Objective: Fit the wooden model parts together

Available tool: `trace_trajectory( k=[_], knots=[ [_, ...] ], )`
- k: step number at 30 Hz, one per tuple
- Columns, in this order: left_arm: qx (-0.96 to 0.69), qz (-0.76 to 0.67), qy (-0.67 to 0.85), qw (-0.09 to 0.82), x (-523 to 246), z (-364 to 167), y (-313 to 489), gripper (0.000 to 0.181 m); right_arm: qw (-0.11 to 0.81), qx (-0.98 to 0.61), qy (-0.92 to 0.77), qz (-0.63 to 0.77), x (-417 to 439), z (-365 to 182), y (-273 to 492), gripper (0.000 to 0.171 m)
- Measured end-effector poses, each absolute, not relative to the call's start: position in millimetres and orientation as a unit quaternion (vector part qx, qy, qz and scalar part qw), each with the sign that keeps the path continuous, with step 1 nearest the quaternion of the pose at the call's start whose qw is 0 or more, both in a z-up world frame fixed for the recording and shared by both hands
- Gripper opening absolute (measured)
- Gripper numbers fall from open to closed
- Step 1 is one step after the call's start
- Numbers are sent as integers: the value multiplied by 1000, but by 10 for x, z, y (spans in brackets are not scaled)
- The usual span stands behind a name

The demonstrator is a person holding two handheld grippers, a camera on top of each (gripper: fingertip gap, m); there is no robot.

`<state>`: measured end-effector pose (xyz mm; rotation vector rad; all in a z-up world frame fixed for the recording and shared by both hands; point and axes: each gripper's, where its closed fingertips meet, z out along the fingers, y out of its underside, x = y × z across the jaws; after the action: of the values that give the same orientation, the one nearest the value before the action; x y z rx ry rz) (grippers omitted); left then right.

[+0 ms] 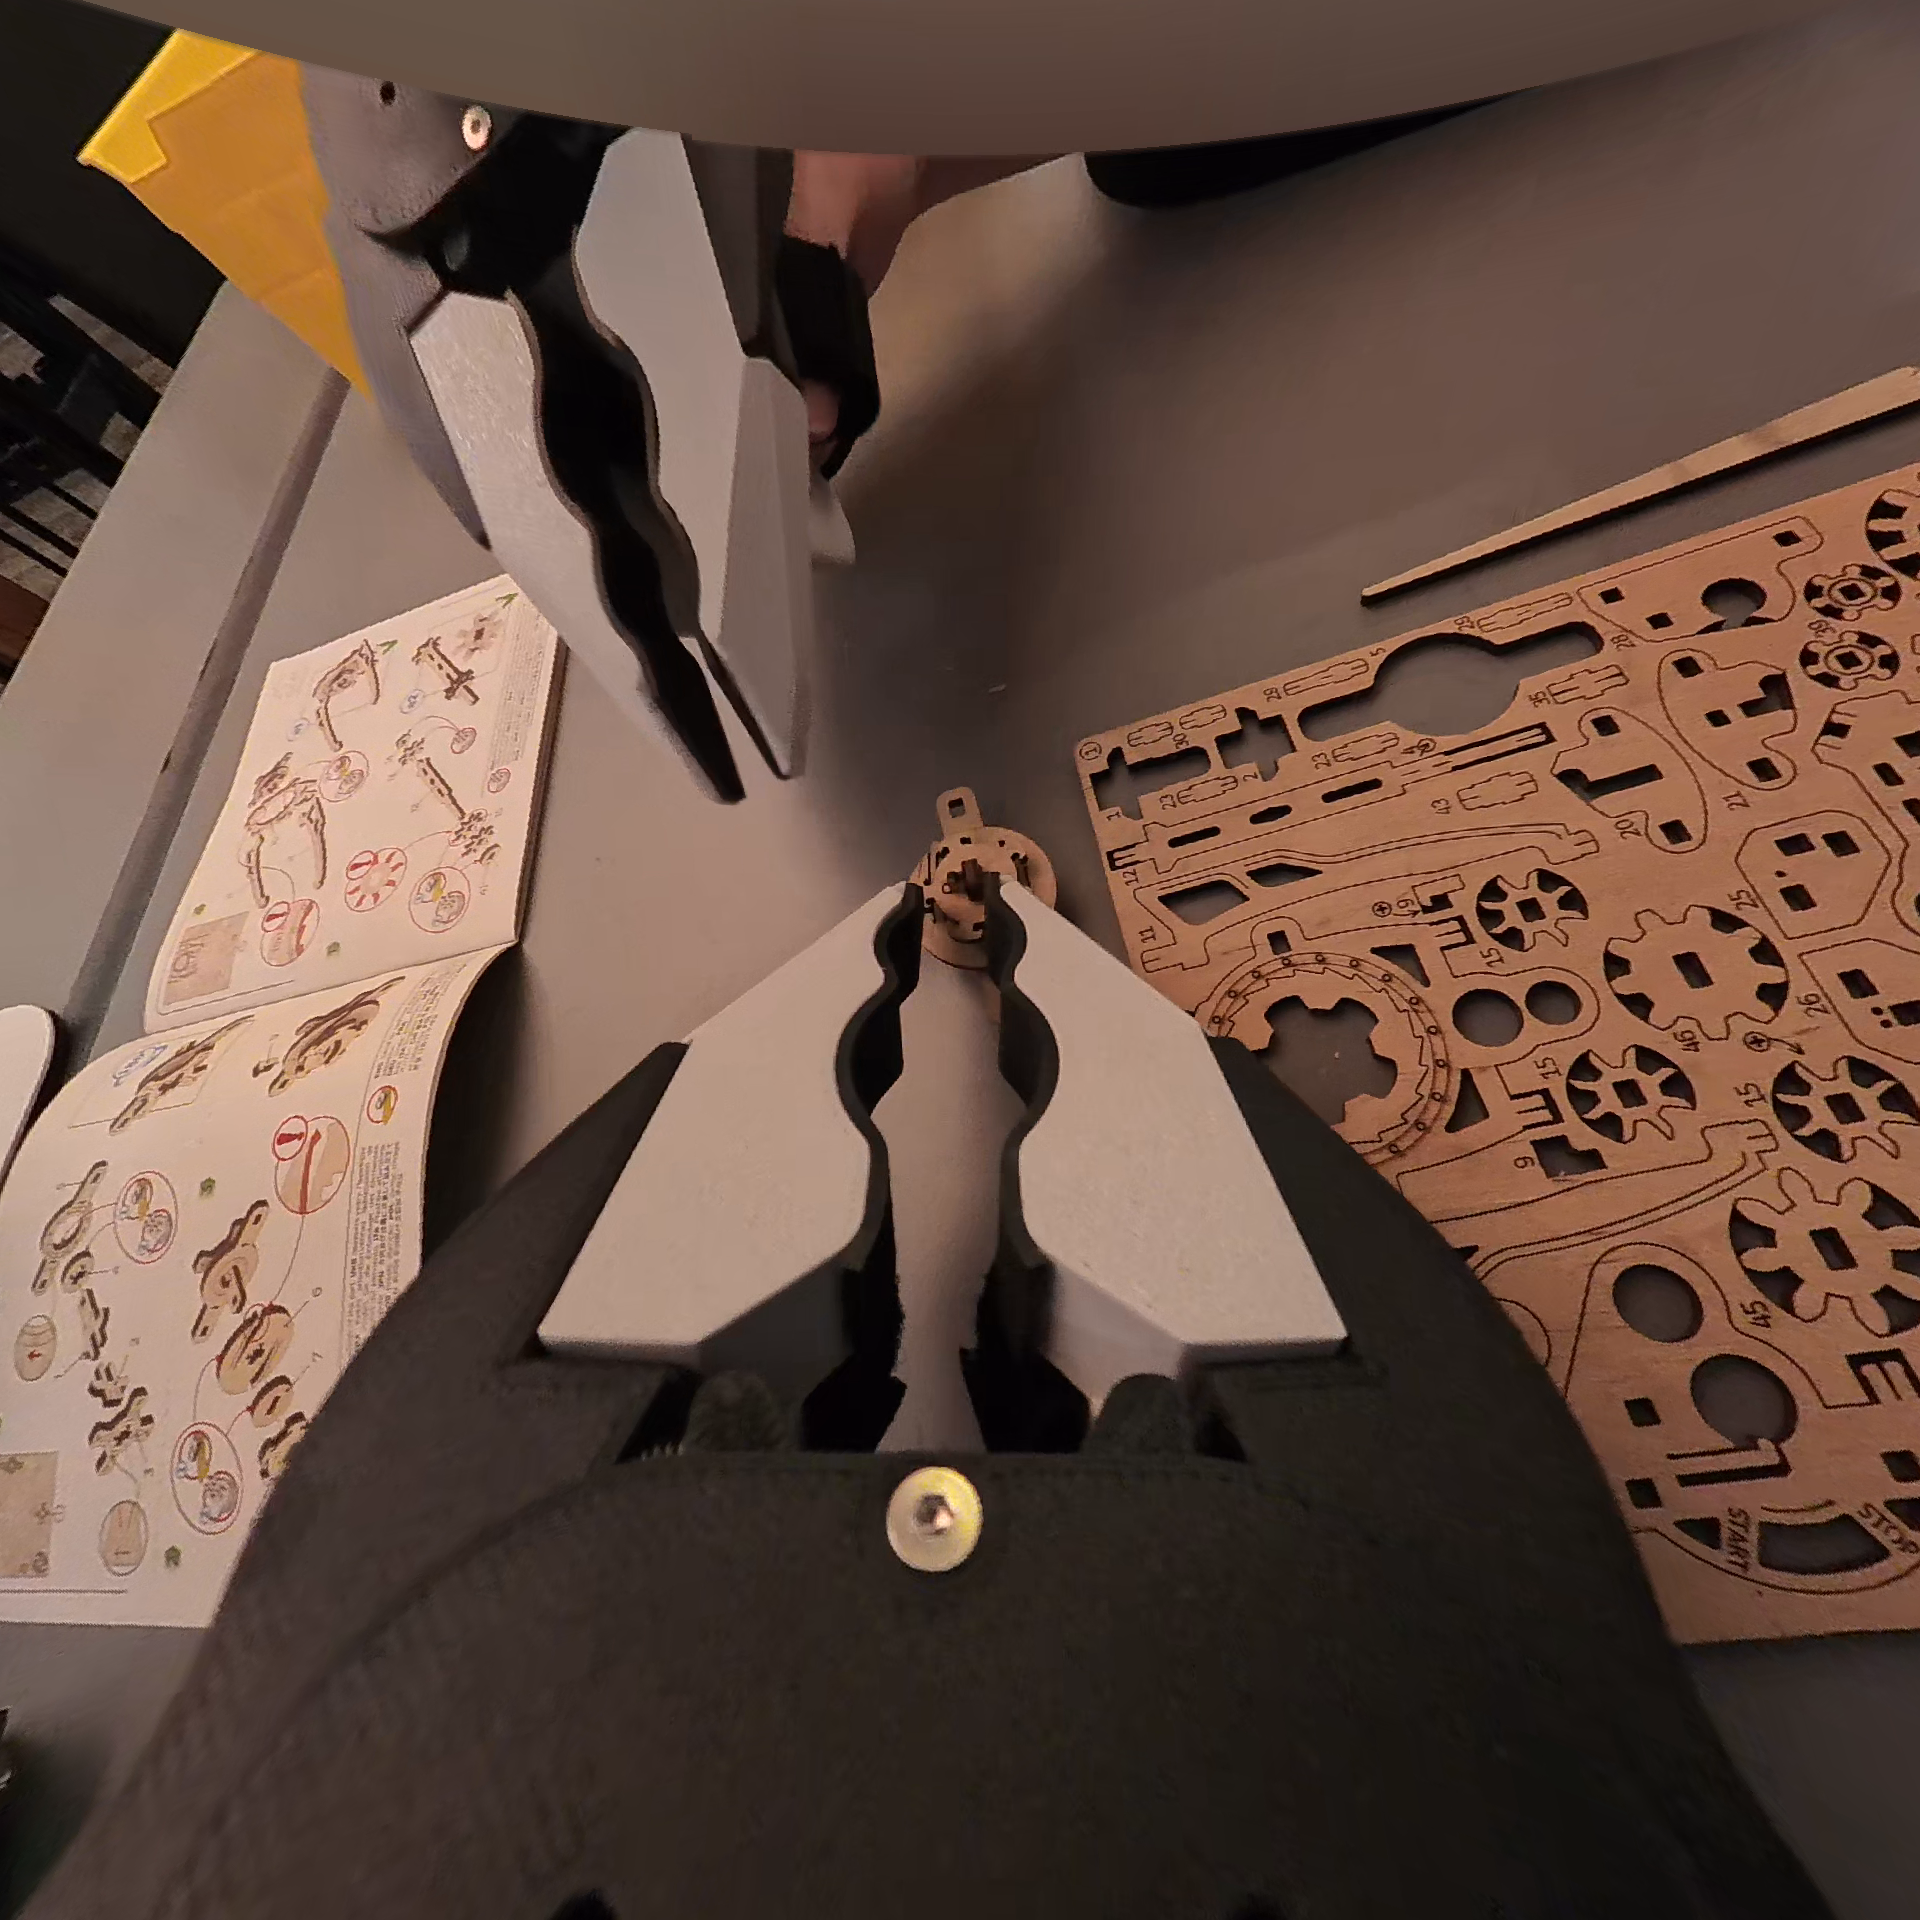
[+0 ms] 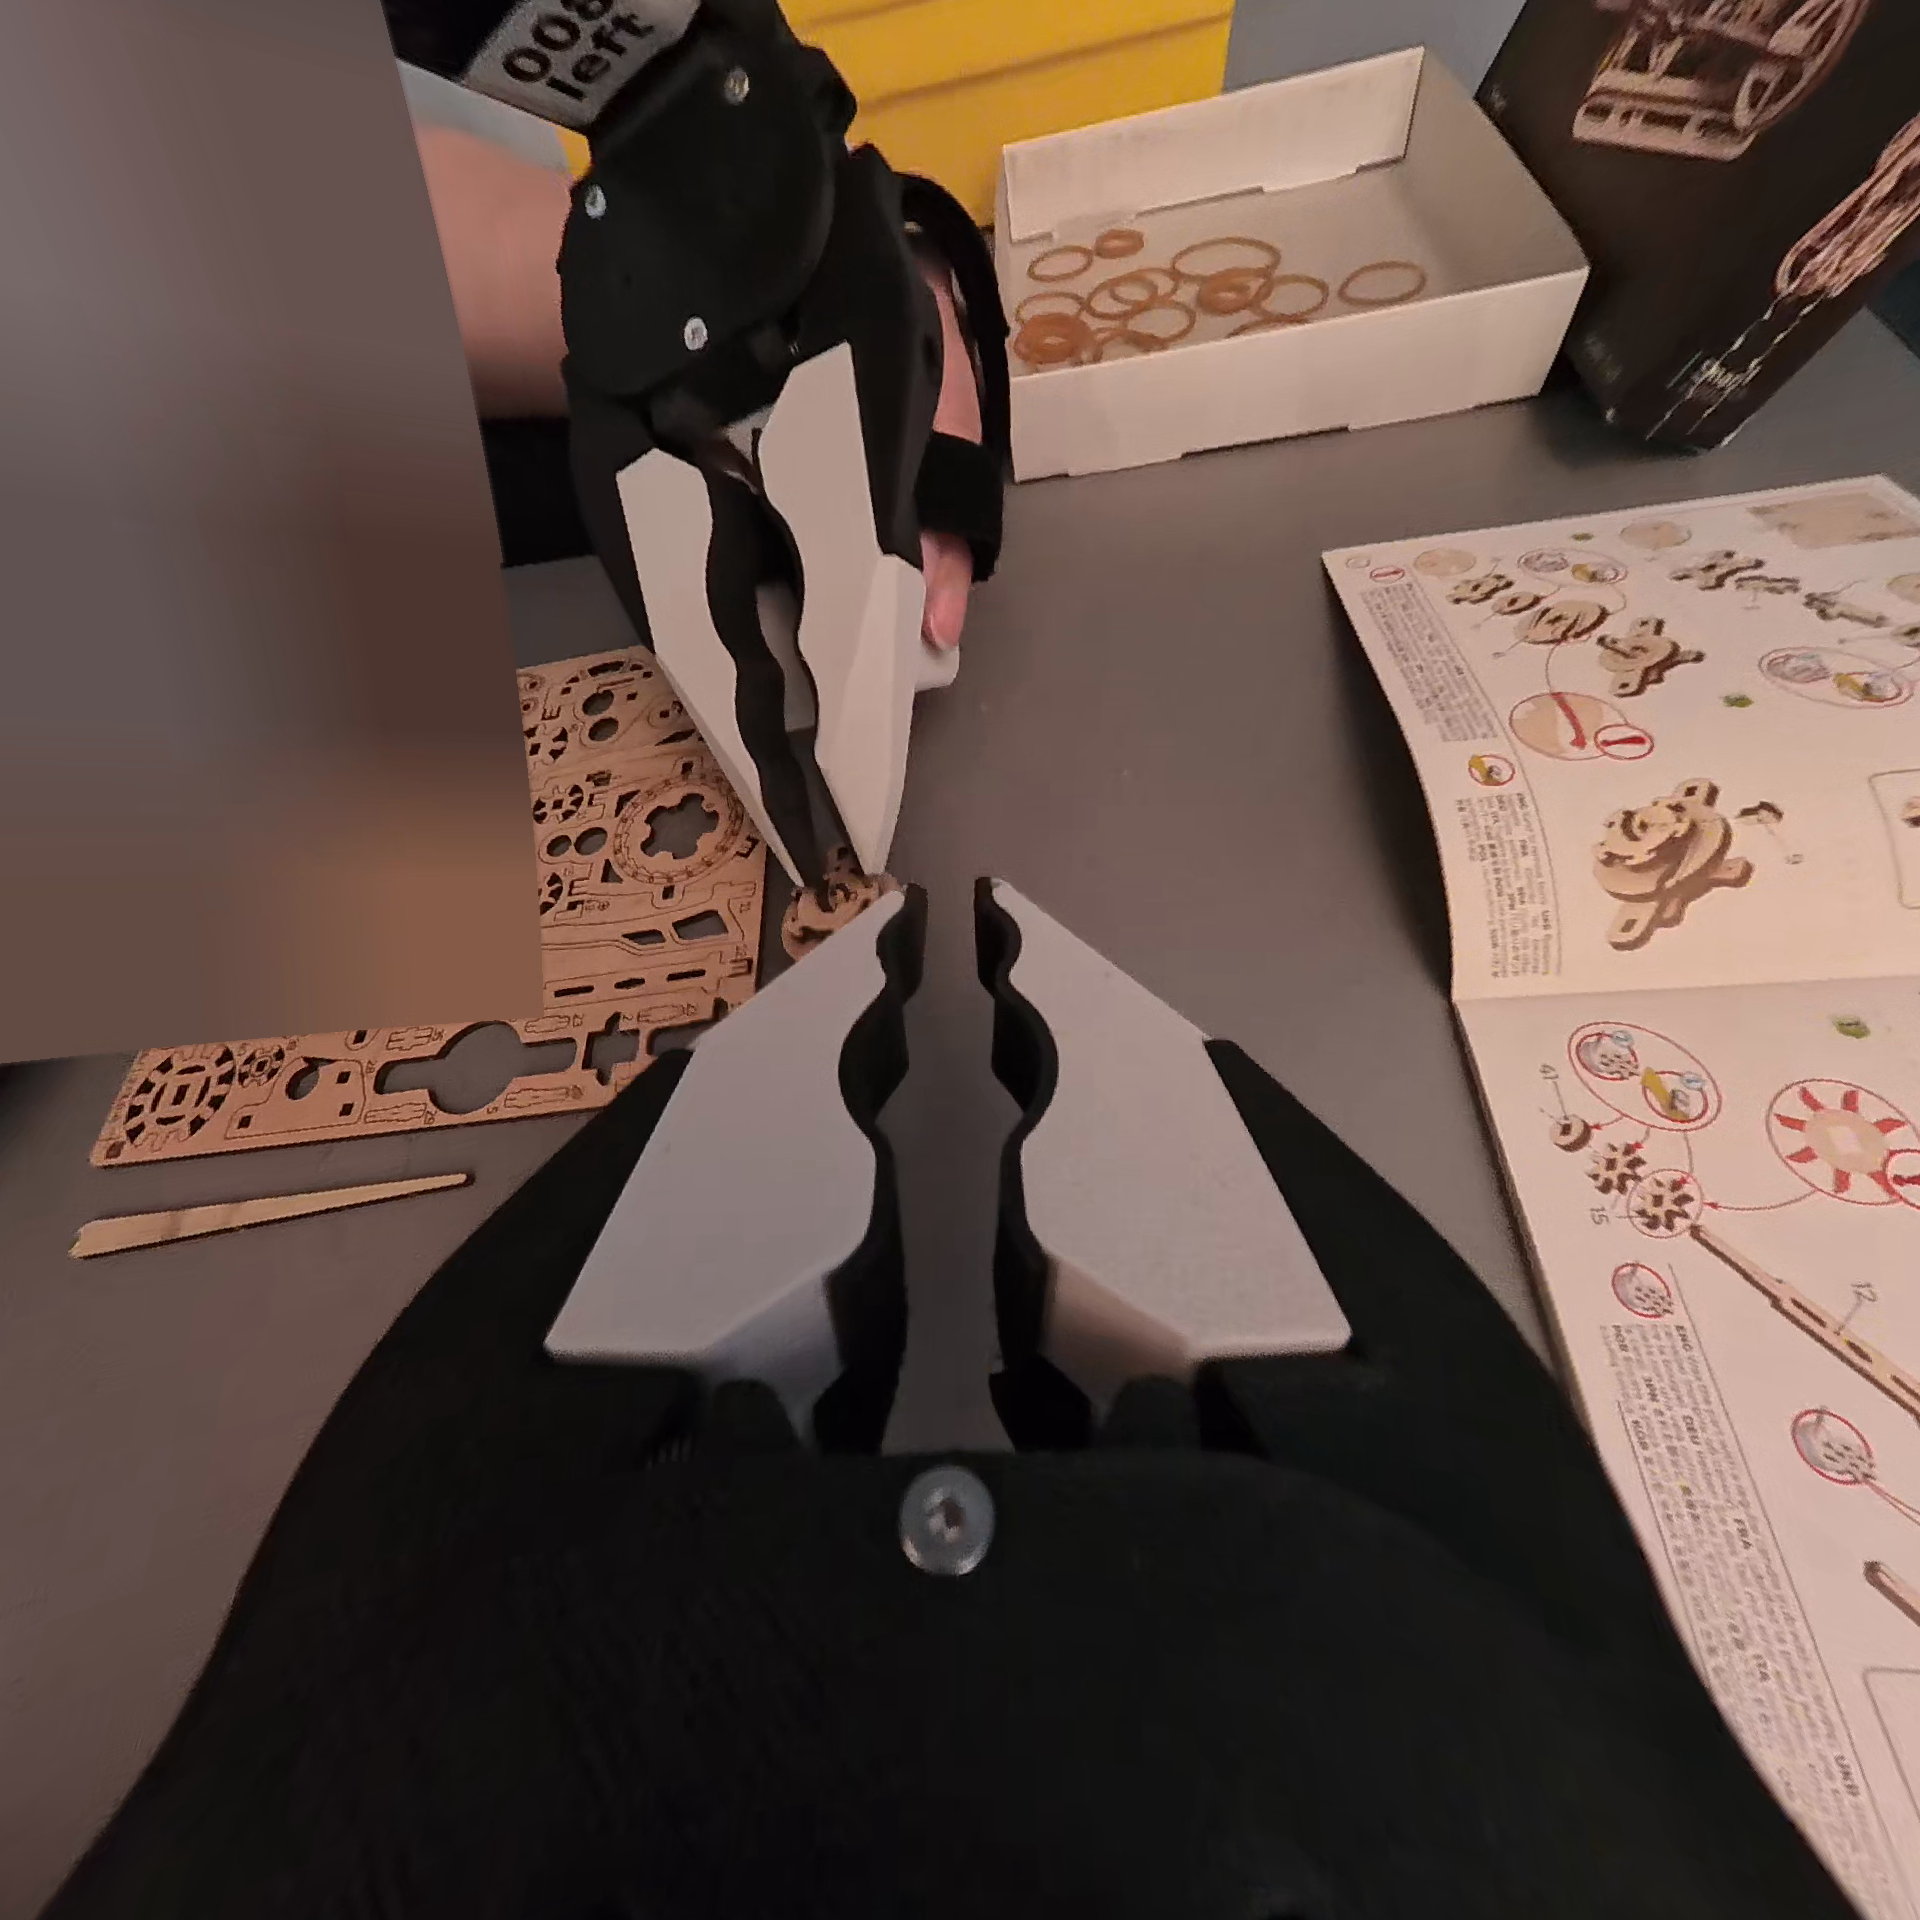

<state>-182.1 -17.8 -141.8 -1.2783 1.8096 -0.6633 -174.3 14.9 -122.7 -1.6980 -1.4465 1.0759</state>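
Left wrist view: I'm pinching the wooden gear assembly [image 1: 971, 894] in the left gripper [image 1: 961, 899], at 12 o'clock. Right gripper [image 2: 948, 891] is hanging slightly parted and empty; assembly [image 2: 831, 909] is sitting just beside its tips at 9 o'clock.

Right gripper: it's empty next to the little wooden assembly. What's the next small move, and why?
Probably ease the right gripper a touch left, toward the small wooden gear assembly that the left gripper pinches at its tips. The right jaws stand slightly apart with nothing between them, just beside the piece, so closing now would grasp only air.
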Motion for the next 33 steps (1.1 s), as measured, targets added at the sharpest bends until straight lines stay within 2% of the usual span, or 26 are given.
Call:
trace_trajectory(
  k=[7,11,15,22,33],
  knots=[
    [-501,-267,722,397,-1831,-1430,-208,3,287,-637,-570,433,-1766,-1281,-15,14],
    [-512,-263,710,406,-1830,-1408,-143,16,275,-633,-592,417,-1802,-1355,-98,17],
    [-512,-270,709,402,-1824,-1414,-171,13,256,-638,-602,407,-1812,-1452,-144,26],
    [-499,-275,719,399,-1811,-1420,-236,5,249,-639,-605,405,-1864,-1511,-180,24],
    [-504,-278,716,395,-1809,-1419,-225,4,248,-641,-601,407,-1865,-1509,-173,24]
  ],
)
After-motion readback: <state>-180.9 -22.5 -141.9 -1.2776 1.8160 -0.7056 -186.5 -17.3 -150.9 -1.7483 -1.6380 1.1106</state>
